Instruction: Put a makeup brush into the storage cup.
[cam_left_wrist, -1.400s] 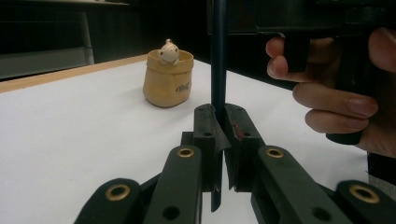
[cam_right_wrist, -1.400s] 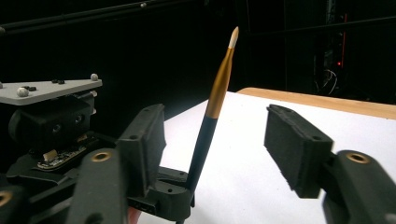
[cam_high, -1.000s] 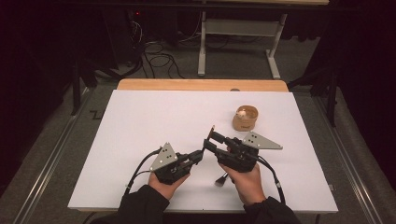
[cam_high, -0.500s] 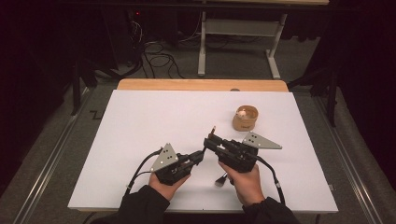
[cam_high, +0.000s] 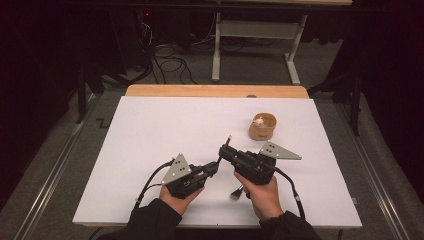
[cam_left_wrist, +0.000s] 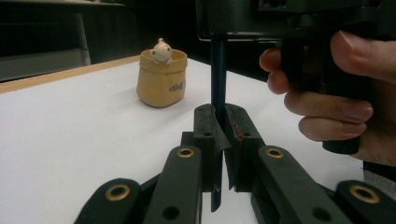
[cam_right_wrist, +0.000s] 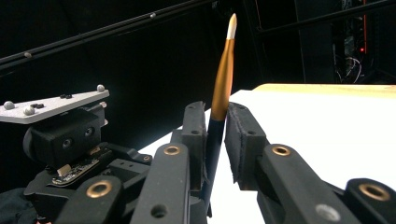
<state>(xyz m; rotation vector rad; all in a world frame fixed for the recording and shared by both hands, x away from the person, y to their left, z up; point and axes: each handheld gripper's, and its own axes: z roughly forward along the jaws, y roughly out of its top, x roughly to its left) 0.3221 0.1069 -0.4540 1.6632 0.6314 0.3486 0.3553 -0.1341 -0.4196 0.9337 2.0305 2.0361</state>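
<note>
Brush (cam_right_wrist: 222, 70) is pinched by both claws, left gripper (cam_left_wrist: 219, 126) and right gripper (cam_right_wrist: 215, 135), likely a handover near the pot (cam_high: 262, 126).

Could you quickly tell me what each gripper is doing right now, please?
Left gripper: shut on the dark shaft of the paintbrush.
Right gripper: jaws around the same paintbrush near its ferrule, a gap on one side.
</note>
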